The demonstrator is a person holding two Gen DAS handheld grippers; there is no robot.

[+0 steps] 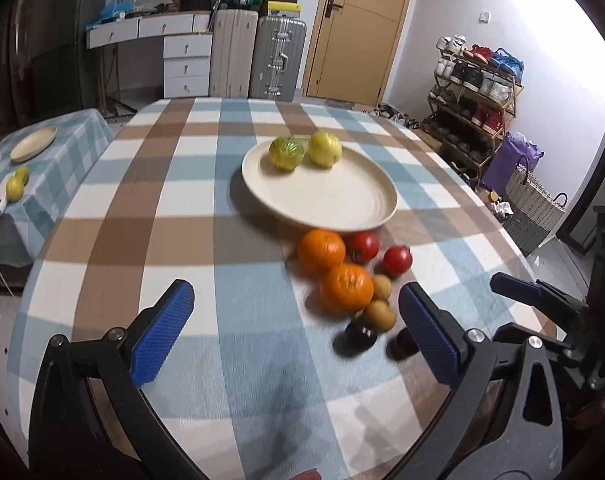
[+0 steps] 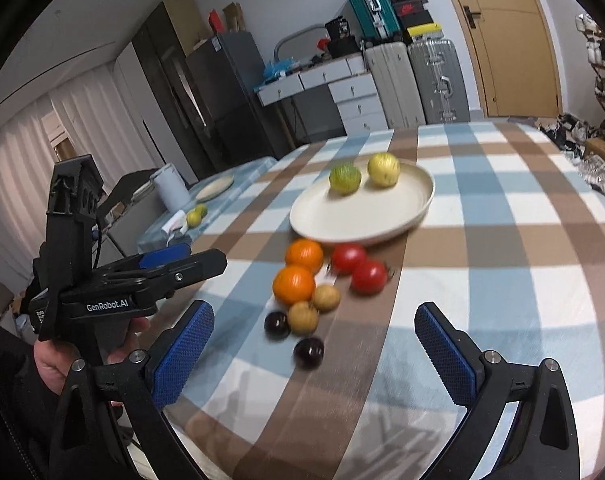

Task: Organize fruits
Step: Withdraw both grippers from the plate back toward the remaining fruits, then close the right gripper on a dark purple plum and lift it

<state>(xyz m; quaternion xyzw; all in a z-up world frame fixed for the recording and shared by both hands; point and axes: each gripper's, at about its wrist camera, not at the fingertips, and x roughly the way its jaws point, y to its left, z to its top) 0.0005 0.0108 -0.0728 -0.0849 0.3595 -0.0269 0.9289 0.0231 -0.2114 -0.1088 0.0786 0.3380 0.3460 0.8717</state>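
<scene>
left wrist view: left gripper (image 1: 296, 334) spread wide, empty, hovering short of the fruit cluster (image 1: 350, 288) just off the plate (image 1: 326, 200) near edge. right gripper (image 2: 314, 350) also spread, empty. 2 yellow-green fruits (image 1: 304, 151) sit at plate's far rim, prob leaving room for the rest.

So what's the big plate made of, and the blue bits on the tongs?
The plate looks like matte cream ceramic or wheat-straw plastic: faint rings, no shine. The blue pads look like rubber, with a bumpy grip texture.
</scene>
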